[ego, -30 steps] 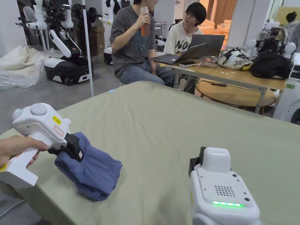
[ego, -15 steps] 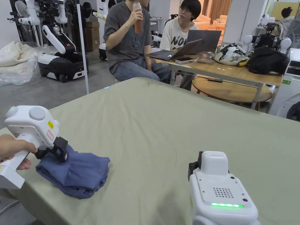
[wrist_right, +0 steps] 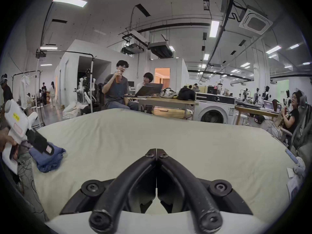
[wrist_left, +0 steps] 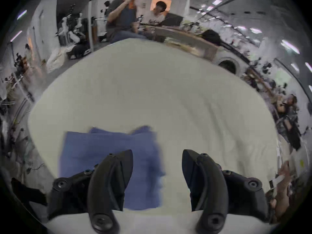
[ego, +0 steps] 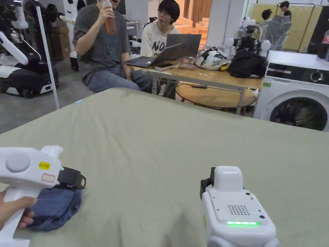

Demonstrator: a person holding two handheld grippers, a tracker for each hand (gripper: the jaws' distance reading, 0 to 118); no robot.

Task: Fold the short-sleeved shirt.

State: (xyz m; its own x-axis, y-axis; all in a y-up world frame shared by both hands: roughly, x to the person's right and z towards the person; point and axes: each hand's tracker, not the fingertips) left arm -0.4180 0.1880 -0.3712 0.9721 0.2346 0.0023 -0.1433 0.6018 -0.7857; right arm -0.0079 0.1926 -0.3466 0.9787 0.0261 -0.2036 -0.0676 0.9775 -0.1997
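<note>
Head view: the blue shirt (ego: 54, 209) lies as a folded bundle at the near left corner of the green-covered desk (ego: 180, 135), partly under the left tongs (ego: 75, 178), which hover just above it. From here I cannot tell how wide they stand. A second ago they were clamped on the bundle and carrying it tilted off the cloth; half a second ago the bundle was down with the tongs on its left end; now it rests flat and lower-left in the picture, though the camera has also swung right. The right tongs (ego: 205, 185) sit over bare cloth, well apart from the shirt, much as they did earlier.

Left gripper view: the left tongs (wrist_left: 157, 166) are spread wide with nothing between them. The shirt (wrist_left: 101, 153) lies under and beyond the left jaw, a fairly square stack with layered edges showing at its far side.

Right gripper view: the right tongs (wrist_right: 156, 151) are fully closed, tips touching, empty. The left tongs (wrist_right: 43, 146) hang over the shirt (wrist_right: 49, 158) at the desk's left edge.

The fold looks essentially done, so the step is a clean let-go. Lifting straight up, without dragging a jaw across the top layer, should keep the stack from spilling off the near edge.
</note>
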